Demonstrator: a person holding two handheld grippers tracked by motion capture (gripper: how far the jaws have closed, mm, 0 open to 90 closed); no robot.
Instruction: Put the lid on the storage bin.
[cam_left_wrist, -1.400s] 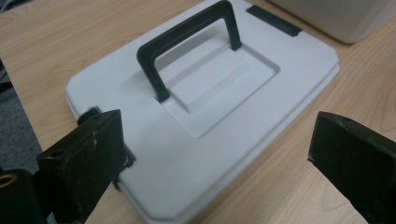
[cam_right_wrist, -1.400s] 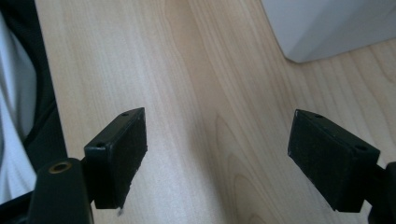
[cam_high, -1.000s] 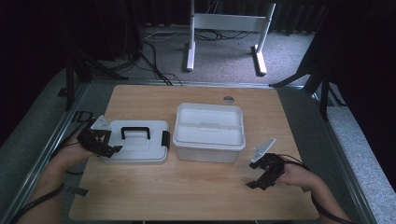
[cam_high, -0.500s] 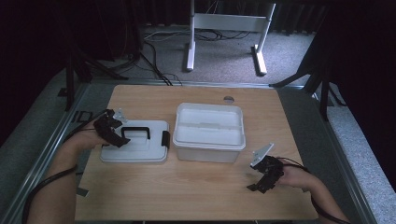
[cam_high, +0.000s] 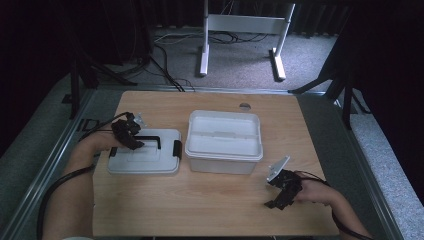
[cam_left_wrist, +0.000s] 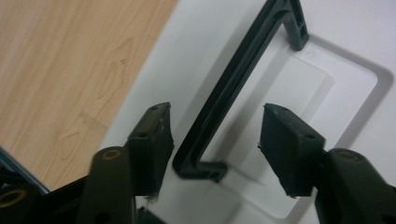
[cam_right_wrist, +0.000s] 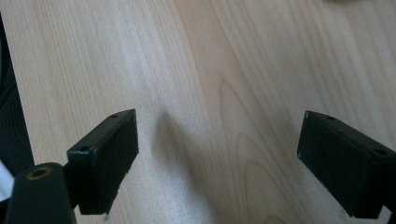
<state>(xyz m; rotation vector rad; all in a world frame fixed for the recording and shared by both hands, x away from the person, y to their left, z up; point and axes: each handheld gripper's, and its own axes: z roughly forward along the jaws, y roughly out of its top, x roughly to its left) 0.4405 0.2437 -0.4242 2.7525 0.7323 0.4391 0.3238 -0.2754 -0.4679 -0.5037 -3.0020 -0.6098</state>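
- The right gripper (cam_high: 281, 192) is hovering over bare table (cam_high: 200, 215) at the near right, jaws spread wide.
- The left gripper (cam_high: 131, 134) is straddling the black handle (cam_left_wrist: 233, 88) of the white lid (cam_high: 145, 160), jaws just closing, pads not yet touching.
- The open white box (cam_high: 224, 142) is sitting just beside the lid.

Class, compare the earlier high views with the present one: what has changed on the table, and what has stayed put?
The left gripper moved from the lid's left edge onto it; its jaws have just been closing around the black handle, not yet pressing it. The right gripper, jaws open, the lid and the white box stayed put.
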